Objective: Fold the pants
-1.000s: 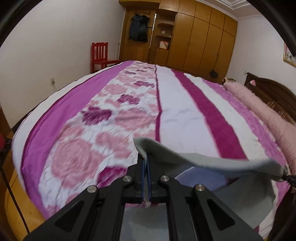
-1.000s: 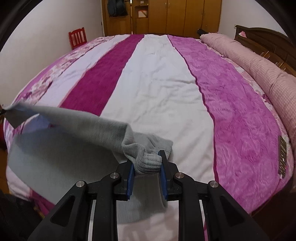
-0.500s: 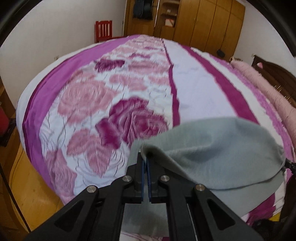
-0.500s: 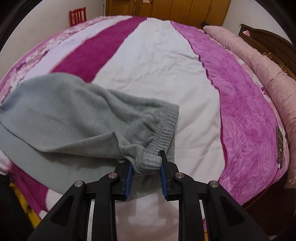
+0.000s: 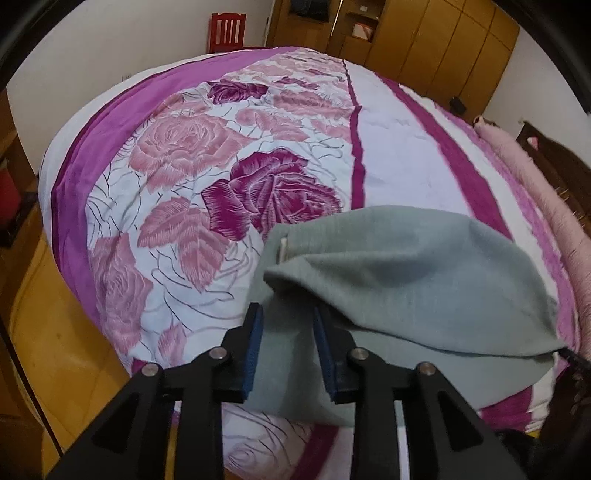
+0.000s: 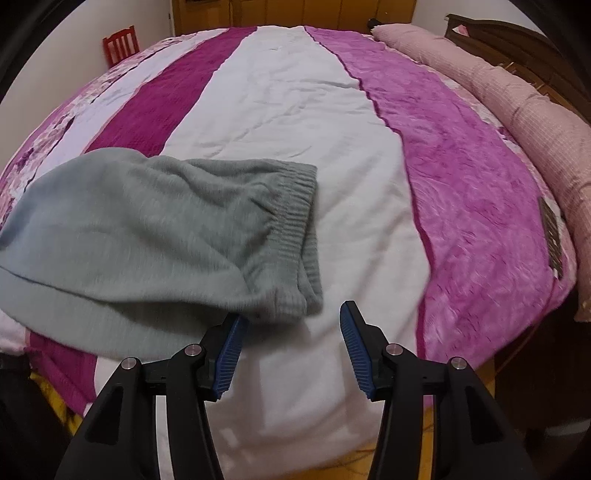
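Grey fleece pants lay folded over on the near part of a bed covered with a striped and rose-printed bedspread in the left wrist view, the top layer draped across a lower one that reached the near edge of the mattress. The left gripper pointed steeply down at the fold's left corner; its jaws had just been opening and stood slightly apart, with the lower layer of grey cloth passing between the blue pads (it looked loose there rather than pinched, though the right pad was partly overhung by the upper layer). A small pale tag or drawstring end showed at the corner of the fold. Beyond the bed stood a red chair against the white wall and a wooden wardrobe, while a pink bolster ran along the right side beside a dark headboard. In the right wrist view the pants rested on the white stripe of the bedspread, ribbed cuffs stacked at the right end of the folded bundle. The right gripper had also just been opening, and its jaws stood wide apart with only white cover visible between them; the left pad sat just beside the nearest cuff, whether touching it could not be told. The pink bolster lay along the far right edge.
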Motion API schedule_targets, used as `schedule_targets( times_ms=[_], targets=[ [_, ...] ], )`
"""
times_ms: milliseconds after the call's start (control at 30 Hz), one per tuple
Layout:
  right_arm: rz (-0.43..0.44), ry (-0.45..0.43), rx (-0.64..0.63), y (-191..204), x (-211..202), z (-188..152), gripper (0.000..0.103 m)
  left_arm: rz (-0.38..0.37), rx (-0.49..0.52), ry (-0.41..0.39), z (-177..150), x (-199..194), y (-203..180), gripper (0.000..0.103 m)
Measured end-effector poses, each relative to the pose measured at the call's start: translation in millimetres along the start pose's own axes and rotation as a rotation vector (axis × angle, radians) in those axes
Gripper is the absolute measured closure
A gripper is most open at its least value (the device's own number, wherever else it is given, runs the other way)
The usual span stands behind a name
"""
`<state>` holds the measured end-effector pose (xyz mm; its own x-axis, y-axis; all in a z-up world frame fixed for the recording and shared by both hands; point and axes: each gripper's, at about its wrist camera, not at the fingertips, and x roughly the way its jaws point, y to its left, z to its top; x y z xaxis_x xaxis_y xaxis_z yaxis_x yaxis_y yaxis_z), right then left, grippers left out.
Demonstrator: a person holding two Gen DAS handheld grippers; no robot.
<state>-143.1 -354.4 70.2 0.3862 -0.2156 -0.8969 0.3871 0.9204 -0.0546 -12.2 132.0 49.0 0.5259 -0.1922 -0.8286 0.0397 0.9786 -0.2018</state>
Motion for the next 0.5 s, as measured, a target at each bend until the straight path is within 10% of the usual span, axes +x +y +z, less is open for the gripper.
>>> schedule_targets(
  times_ms=[500],
  targets=[
    [0.299, 0.06, 0.198, 34, 2, -6, 0.051, -0.054, -0.076, 0.024, 6, 17, -20, 0.074]
  ],
)
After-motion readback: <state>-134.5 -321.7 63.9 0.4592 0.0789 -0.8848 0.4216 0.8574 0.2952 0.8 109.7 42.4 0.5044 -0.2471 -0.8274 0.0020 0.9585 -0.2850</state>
